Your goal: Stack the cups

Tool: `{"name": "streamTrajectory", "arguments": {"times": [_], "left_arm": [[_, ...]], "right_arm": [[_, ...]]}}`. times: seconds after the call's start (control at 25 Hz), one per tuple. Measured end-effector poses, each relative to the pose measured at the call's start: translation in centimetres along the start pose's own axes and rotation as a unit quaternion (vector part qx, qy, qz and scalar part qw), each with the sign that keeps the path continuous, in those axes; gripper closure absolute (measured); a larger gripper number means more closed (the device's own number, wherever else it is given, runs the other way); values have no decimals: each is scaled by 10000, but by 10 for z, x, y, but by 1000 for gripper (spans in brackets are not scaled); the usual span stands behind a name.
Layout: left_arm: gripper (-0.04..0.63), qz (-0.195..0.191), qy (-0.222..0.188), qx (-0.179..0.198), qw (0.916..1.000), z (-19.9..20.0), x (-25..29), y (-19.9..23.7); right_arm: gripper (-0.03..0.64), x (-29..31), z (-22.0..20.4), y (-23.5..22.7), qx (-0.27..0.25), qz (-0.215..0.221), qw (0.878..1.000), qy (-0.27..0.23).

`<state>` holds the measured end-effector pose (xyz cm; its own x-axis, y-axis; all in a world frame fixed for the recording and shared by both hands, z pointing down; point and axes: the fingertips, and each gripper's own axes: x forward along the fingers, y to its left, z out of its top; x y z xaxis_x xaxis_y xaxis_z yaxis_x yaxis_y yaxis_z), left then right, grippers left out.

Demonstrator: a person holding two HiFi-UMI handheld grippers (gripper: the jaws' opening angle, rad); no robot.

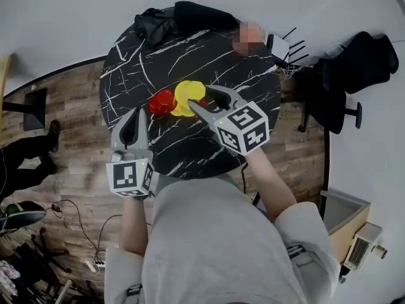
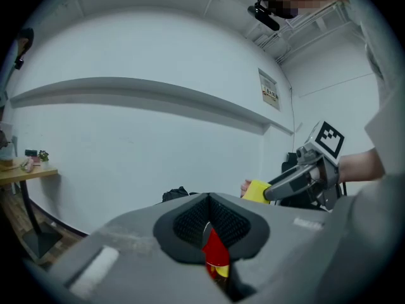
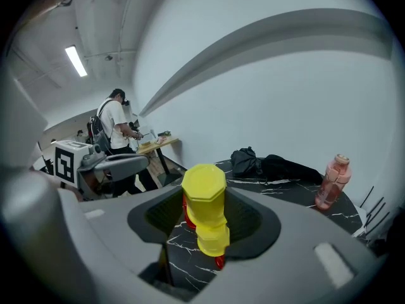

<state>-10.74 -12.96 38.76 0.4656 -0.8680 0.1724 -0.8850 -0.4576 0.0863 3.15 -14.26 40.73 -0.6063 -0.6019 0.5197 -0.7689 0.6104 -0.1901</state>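
Observation:
My right gripper [image 1: 199, 97] is shut on an upside-down yellow cup [image 1: 189, 91], holding it above the black marble table [image 1: 190, 56]. In the right gripper view this yellow cup [image 3: 204, 195] fills the gap between the wide-set jaws. Below it on the table stand a second yellow cup [image 3: 214, 238] and a red cup [image 3: 188, 215]. A red cup [image 1: 162, 102] stands left of the yellow ones. My left gripper [image 1: 135, 115] is shut on nothing, near the table's front left. Red and yellow show past its closed jaws in the left gripper view.
A black jacket [image 1: 158, 21] lies at the table's far edge, and a pink bottle [image 3: 330, 181] stands to its right. A black office chair [image 1: 354, 68] is beyond the table on the right. A person [image 3: 114, 125] stands at a distant wooden table. Cables lie on the floor [image 1: 69, 220].

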Motion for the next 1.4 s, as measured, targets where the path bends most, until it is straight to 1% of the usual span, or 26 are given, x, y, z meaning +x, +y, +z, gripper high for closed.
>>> {"name": "streamTrajectory", "arguments": {"times": [0.24,0.4,0.56,0.84,1.24,1.4], "left_arm": [[589,78,-31,-48,10000,0,-9,11],[589,127,-31,-67,9999,-1,-14,20],[589,143,-6,-66,9999,-4,-17,29],[589,63,-23,-95,9999,-3,-14,39],[589,-156,-33,-92,9998,-3,-5,49],[589,-265,-21,-58,9996,-3,-1,51]], "right_arm": [[411,16,-8,16,-280,39,9983,505],[411,24,-11,18,-328,-25,9966,756],[410,30,-13,17,-312,-105,9954,904],[405,35,-11,16,-249,-233,9945,987],[396,37,-9,14,-97,-392,9950,916],[393,36,-8,14,6,-400,9962,772]]}}
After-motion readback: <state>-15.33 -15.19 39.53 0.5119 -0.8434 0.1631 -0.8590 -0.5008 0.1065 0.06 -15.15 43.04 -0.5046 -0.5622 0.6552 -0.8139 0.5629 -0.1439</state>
